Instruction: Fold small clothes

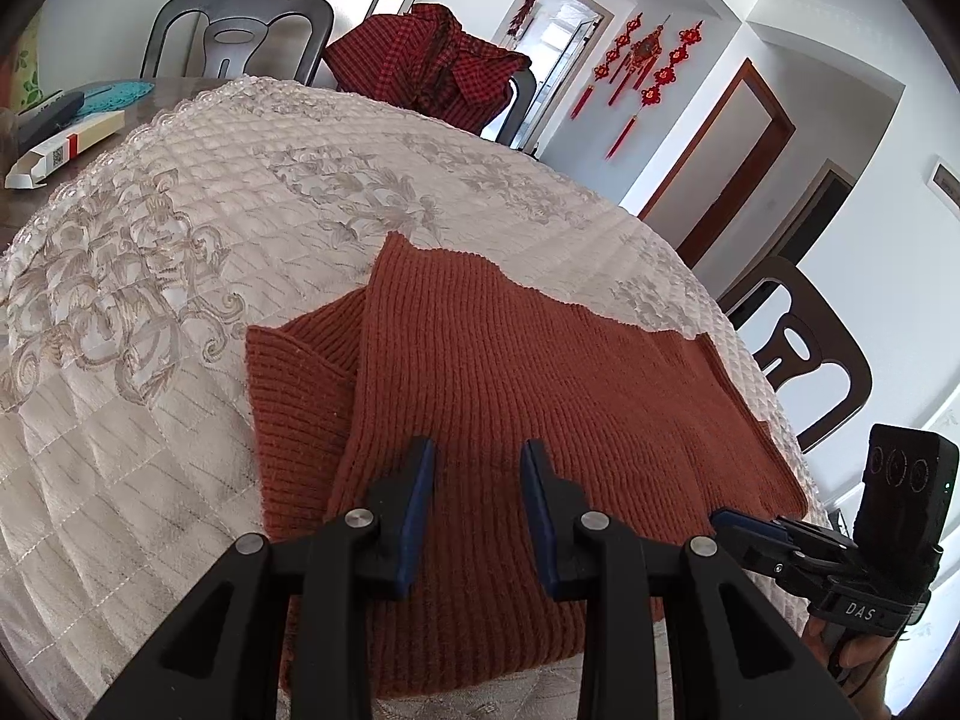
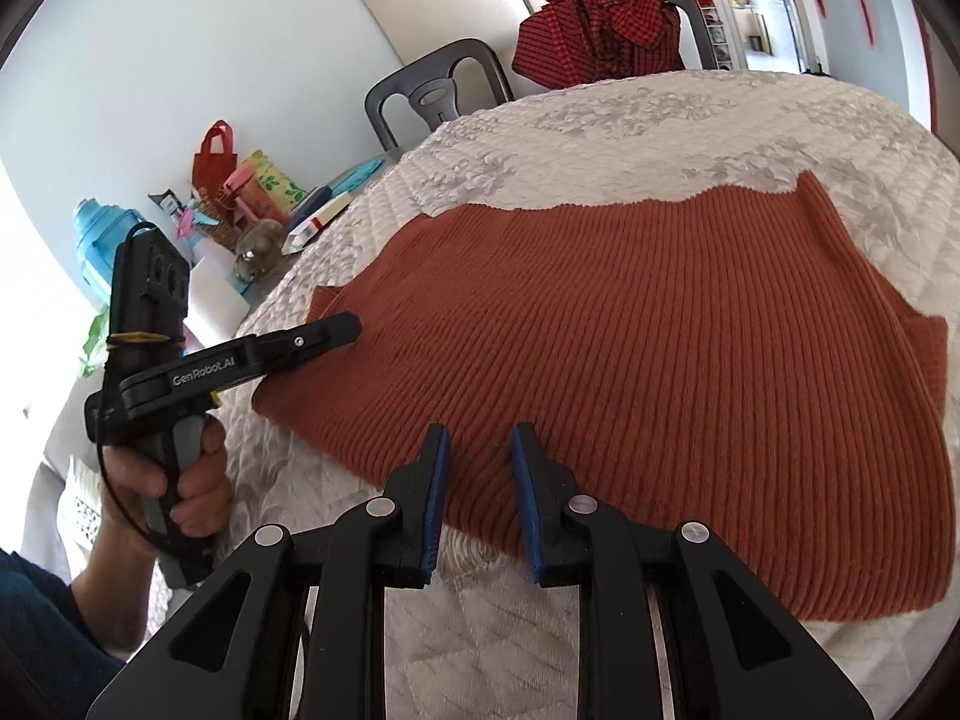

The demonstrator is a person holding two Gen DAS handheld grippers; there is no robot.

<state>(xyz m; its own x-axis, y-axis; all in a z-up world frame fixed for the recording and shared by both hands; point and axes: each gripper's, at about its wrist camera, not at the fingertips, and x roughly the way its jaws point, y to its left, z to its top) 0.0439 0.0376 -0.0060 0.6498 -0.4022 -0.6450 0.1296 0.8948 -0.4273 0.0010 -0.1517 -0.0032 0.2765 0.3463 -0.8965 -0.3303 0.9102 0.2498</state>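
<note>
A rust-orange ribbed knit sweater (image 1: pixel 540 372) lies flat on the cream quilted tablecloth (image 1: pixel 180 300), with a folded layer lapping over its left part. My left gripper (image 1: pixel 477 450) hovers over the sweater's near half, open, with only knit showing through the gap. In the right wrist view the sweater (image 2: pixel 660 330) spreads wide, and my right gripper (image 2: pixel 480 438) stands open above its near edge, holding nothing. The left gripper (image 2: pixel 336 330), held in a hand, reaches the sweater's left edge. The right gripper (image 1: pixel 750 525) sits at the sweater's near right corner.
A red checked garment (image 1: pixel 432 60) hangs over a dark chair at the table's far side. Another chair (image 1: pixel 804 360) stands at the right. A white carton (image 1: pixel 66 150) lies at the far left, near a blue bottle (image 2: pixel 99 240), a red bag (image 2: pixel 213 159) and other clutter.
</note>
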